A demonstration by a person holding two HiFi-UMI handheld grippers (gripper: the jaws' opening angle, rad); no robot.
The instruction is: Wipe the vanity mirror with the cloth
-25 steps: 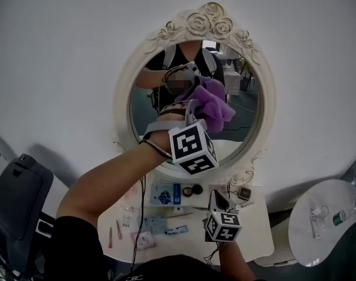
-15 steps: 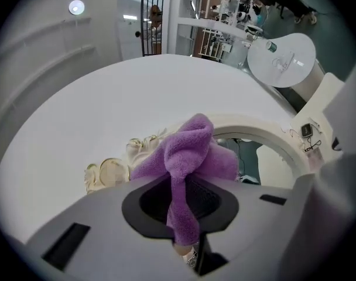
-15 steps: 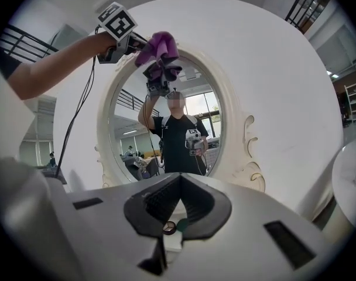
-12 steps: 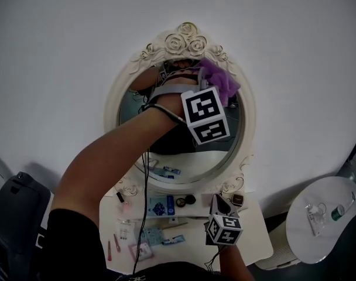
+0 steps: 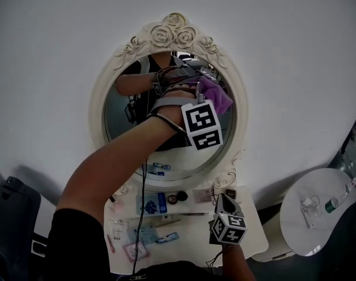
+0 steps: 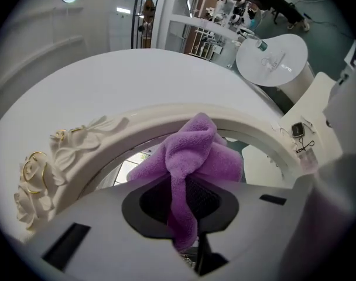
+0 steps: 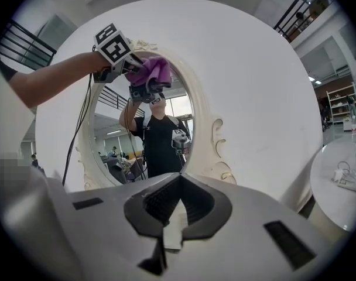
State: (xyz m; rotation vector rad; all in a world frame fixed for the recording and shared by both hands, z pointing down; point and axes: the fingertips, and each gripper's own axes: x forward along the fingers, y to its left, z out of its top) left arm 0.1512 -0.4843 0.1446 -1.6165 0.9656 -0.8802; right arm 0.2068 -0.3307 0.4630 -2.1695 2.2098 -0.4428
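Wiping well means keeping the left gripper point(image 6: 184, 206), clamped on the purple cloth point(image 6: 197, 157), pressed flat to the vanity mirror point(image 5: 122, 113) by its upper right rim; contact seems likely. The right gripper point(image 7: 171, 215) hangs low, jaws together.

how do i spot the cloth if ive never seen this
Find the oval vanity mirror with its cream rose-carved frame on the white wall. At the upper right of its glass, the left gripper is clamped on the cloth: a fluffy purple bunch, the only purple thing against the glass.
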